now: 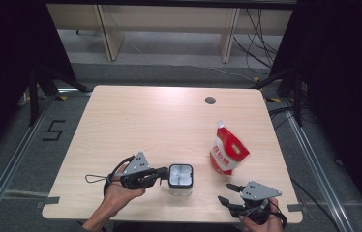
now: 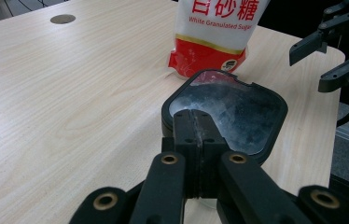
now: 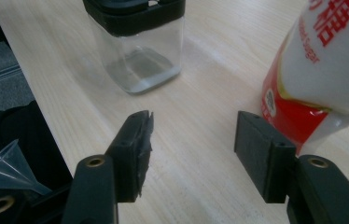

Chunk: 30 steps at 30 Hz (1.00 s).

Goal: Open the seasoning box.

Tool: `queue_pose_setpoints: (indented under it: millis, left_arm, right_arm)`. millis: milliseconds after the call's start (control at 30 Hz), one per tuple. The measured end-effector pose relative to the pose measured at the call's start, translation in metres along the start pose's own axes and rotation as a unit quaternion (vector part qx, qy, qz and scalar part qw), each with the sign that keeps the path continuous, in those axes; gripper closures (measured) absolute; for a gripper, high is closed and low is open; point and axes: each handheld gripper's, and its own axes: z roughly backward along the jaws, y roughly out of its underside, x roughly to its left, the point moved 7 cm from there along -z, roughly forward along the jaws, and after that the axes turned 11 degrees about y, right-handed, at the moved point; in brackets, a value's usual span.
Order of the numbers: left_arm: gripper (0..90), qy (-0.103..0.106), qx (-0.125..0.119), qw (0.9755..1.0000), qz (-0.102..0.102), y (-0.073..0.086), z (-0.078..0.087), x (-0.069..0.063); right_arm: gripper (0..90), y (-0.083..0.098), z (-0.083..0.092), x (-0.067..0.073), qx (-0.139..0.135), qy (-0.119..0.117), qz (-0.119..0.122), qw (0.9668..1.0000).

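Observation:
A clear square jar [image 1: 181, 178] with a black rim and an open top stands near the table's front edge. My left gripper [image 1: 163, 176] reaches it from the left. In the left gripper view my left gripper [image 2: 196, 133] has its pads pressed together, their tips against the near rim of the jar [image 2: 231, 112]; I see nothing between them. A red and white pouch of granulated sugar [image 1: 228, 151] stands to the jar's right. My right gripper [image 1: 228, 193] sits in front of the pouch, open. Bare table shows between the pads of my right gripper [image 3: 193, 130], with the jar [image 3: 137, 51] and the sugar pouch [image 3: 322, 60] ahead.
A round cable hole [image 1: 210, 100] lies in the light wooden table [image 1: 145, 116] at the back right. A small clear funnel [image 3: 4, 170] shows at the lower left of the right gripper view, off the table's edge. Dark curtains flank the table.

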Motion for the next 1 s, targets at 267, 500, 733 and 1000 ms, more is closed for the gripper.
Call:
queue_pose_setpoints:
  millis: [267, 500, 733, 1000]
  left_arm:
    - [88.9, -0.005, -0.001, 1.0000, 0.000, 0.001, 0.002, 0.002]
    - [88.9, -0.007, -0.006, 1.0000, 0.004, 0.001, 0.002, 0.002]
    - [88.9, -0.010, -0.013, 0.9999, 0.001, 0.003, 0.002, 0.002]
    - [88.9, -0.010, -0.033, 0.9993, 0.015, 0.003, 0.002, 0.002]
  right_arm:
    - [55.4, -0.012, -0.006, 0.005, -0.018, 0.007, 0.022, 0.9996]
    - [57.7, -0.018, -0.013, 0.012, -0.021, 0.002, 0.032, 0.9993]
    - [64.6, -0.025, -0.017, 0.017, -0.026, -0.007, 0.030, 0.9992]
    - [73.3, -0.033, -0.024, 0.023, -0.028, -0.011, 0.051, 0.9982]
